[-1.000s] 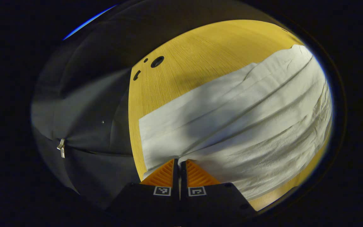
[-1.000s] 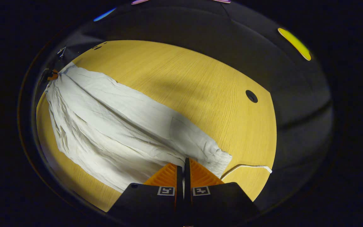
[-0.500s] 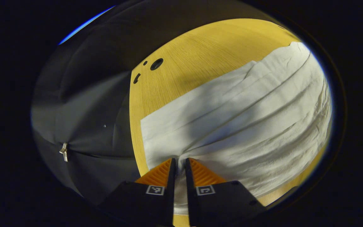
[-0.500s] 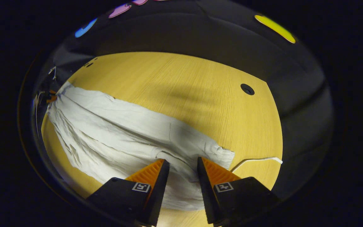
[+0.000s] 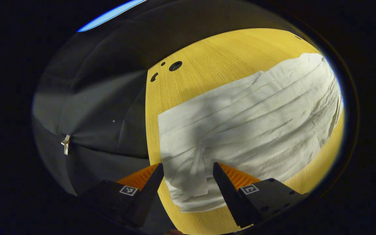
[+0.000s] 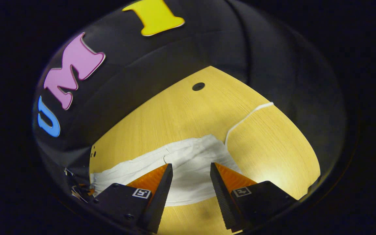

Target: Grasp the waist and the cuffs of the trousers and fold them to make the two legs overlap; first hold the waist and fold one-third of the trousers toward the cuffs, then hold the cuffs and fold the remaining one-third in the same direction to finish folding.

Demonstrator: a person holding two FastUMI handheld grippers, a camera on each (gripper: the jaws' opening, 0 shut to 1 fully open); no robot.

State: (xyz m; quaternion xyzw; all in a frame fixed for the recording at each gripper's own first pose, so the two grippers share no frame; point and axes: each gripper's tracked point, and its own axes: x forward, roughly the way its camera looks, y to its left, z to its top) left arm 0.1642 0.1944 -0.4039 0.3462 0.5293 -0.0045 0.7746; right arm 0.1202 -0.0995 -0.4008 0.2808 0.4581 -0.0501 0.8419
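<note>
In the left gripper view the left tool (image 5: pixel 188 168) stands with its two fingers spread wide apart and nothing clamped between them. The cuff end of the white trousers (image 5: pixel 250 120) lies in the gap between the fingertips, flat on the bench (image 5: pixel 207 58), with a bunched, rumpled patch of cloth right there and a loose lower corner curling just below. From that end the trousers run away toward the upper right across the yellow wood-grain bench, creased along their length, the two legs lying one over the other as a single wide band. The left edge of the bench runs just beside the cuff end, and three dark holes (image 5: pixel 175 66) sit near the far left corner of the bench top. Beyond the bench edge hangs the dark booth wall with a small metal zip pull (image 5: pixel 65 144) on it

In the right gripper view the right tool (image 6: pixel 191 166) is likewise parted, its fingers well apart and gripping nothing. The waist end of the trousers (image 6: pixel 188 160) lies on the bench (image 6: pixel 273 140) between and just beyond the fingertips. A thin white drawstring (image 6: pixel 245 117) trails from the waist away across the bare wood toward the right bench edge. One round dark hole (image 6: pixel 198 86) sits near the far edge of the bench
</note>
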